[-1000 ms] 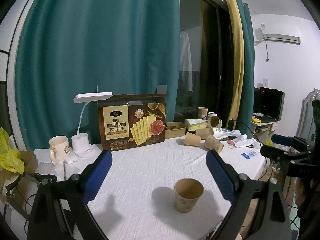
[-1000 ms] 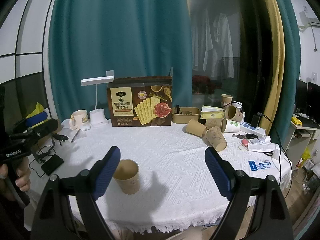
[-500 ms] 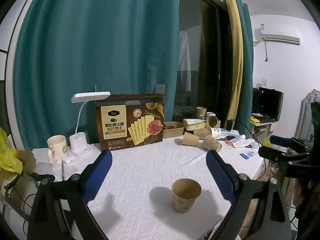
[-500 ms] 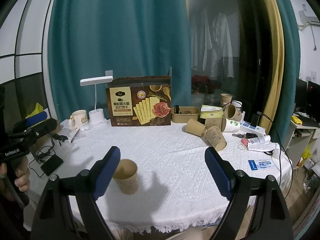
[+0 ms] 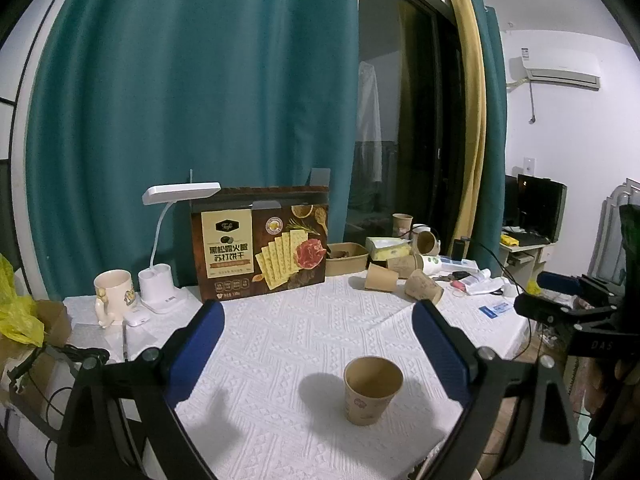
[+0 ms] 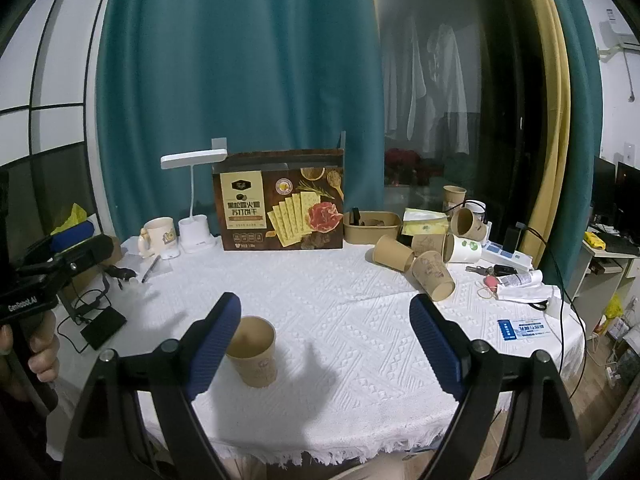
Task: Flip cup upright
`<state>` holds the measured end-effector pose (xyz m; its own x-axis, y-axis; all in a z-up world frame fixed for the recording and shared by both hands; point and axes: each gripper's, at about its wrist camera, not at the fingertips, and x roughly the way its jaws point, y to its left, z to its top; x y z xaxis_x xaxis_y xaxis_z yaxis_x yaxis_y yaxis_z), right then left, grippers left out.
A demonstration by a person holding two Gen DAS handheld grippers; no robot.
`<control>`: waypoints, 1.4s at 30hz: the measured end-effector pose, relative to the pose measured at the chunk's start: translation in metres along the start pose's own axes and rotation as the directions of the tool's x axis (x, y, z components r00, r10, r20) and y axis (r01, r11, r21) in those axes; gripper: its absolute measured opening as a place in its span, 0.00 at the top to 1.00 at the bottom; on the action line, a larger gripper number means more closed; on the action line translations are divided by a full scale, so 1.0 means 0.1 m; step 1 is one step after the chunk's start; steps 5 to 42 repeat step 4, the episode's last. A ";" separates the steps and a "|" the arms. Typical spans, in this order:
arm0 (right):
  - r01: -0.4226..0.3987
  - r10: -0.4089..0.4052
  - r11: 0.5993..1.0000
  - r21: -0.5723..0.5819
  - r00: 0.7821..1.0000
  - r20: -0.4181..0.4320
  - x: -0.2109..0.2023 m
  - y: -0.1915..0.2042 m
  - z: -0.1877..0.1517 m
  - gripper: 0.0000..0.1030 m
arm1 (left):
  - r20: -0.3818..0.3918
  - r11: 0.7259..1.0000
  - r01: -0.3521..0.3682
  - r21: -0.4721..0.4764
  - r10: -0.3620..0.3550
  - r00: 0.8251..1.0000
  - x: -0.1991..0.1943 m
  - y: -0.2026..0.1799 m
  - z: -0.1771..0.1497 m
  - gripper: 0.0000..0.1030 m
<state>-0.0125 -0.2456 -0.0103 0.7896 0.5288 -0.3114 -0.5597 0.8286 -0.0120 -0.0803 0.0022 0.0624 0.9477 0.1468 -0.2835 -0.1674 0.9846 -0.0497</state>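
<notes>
**Cup upright on the tablecloth, both grippers spread and holding nothing**

The cup (image 5: 373,390) stands upright, mouth up, on the near part of the white tablecloth (image 5: 304,336), well in front of everything else on the table. Going down in size from there: behind it, at the far edge, stands the big cracker box (image 5: 259,249), with the white desk lamp (image 5: 168,240) just to its left and a cream mug (image 5: 114,289) left of that. To the right of the box sits a brown paper tray (image 5: 346,258), then a pile of tipped-over paper cups (image 5: 404,276) lying on their sides near the far right edge.

My left gripper (image 5: 318,322) has its blue fingers wide apart; the cup sits low between them, nearer the right-hand finger and touching neither. My right gripper (image 6: 325,318) is spread just as wide and carries nothing; in its view the cup (image 6: 253,352) is partly hidden behind the left-hand finger, and I cannot tell whether they touch.
</notes>
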 end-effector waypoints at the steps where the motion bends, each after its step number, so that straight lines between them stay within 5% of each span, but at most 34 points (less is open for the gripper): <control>1: 0.001 -0.001 1.000 -0.001 1.000 -0.001 0.00 0.00 0.00 0.18 | -0.001 1.000 0.002 0.002 -0.002 1.000 0.00 -0.01 -0.01 0.08; 42: 0.001 -0.001 1.000 -0.016 1.000 -0.009 0.03 0.01 -0.02 0.18 | 0.003 1.000 -0.005 0.015 0.005 1.000 0.01 -0.02 -0.02 0.08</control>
